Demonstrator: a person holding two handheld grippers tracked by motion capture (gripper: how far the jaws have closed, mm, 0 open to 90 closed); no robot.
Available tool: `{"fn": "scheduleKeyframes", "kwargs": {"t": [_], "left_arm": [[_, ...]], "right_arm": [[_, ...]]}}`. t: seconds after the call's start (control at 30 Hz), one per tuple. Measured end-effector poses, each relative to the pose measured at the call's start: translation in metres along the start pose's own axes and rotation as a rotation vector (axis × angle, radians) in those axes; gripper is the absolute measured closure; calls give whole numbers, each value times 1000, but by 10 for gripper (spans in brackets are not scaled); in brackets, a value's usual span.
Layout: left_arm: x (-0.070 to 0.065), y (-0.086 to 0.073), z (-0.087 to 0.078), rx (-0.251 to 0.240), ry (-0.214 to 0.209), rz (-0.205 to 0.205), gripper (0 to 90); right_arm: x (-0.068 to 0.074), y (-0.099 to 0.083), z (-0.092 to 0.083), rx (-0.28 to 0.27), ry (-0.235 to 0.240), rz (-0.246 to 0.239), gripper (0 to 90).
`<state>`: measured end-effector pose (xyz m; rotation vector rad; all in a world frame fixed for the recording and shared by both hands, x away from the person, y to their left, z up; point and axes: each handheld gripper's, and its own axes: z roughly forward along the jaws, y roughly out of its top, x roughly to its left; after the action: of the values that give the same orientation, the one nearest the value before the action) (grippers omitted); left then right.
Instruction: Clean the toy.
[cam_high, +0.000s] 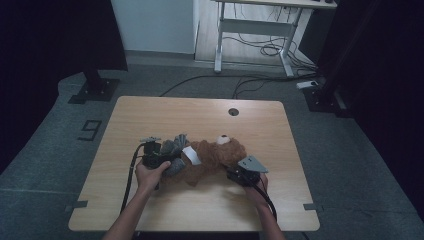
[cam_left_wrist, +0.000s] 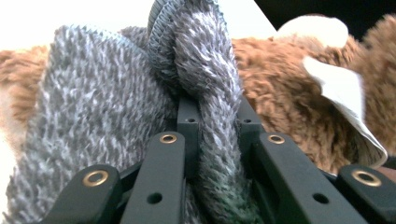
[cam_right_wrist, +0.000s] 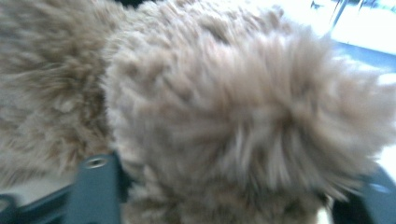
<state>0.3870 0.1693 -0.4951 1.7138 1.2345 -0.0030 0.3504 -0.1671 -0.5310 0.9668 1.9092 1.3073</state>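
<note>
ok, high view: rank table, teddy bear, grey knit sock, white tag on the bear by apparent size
1. table
2. teddy bear
3. grey knit sock, partly hidden by the left gripper, which is clamped on it
4. white tag

No close calls; all lie at a similar distance from the camera.

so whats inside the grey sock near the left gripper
The grey sock is pulled over a limb of the brown teddy bear; brown fur shows at its edge. The foot itself is covered, so unseen.

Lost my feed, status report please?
Left gripper shut on grey knit sock. Right gripper around teddy bear, grip unclear. Nothing in the way.
</note>
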Motion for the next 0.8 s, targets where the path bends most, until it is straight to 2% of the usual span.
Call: {"fn": "scheduleKeyframes", "kwargs": {"t": [0.13,0.2,0.27,0.37,0.43,0.5,0.57,0.63,0.73,0.8], "left_arm": [[-11,-9,-3,-9,-13,50,772],[-16,-13,-5,-11,-18,79,771],[-20,-16,-6,-7,-10,106,769],[-22,-22,-7,-7,3,126,768],[-22,-24,-8,-13,-5,121,768],[-23,-27,-9,-17,-2,131,767],[-26,-28,-10,-18,-1,141,767],[-26,-29,-10,-21,-3,142,766],[-27,-32,-12,-19,1,150,765],[-25,-35,-12,-10,-16,145,762]], "right_arm": [[-4,-11,-17,66,32,31,176],[-8,-14,-29,97,71,55,137],[-15,-12,-44,104,111,80,123],[-23,-4,-63,61,150,115,138],[-30,11,-74,16,162,148,139],[-33,24,-79,-8,161,149,139],[-34,40,-76,3,141,136,141],[-34,48,-65,48,136,135,139],[-32,39,-40,169,138,148,124],[-32,28,-33,198,166,181,103]]}}
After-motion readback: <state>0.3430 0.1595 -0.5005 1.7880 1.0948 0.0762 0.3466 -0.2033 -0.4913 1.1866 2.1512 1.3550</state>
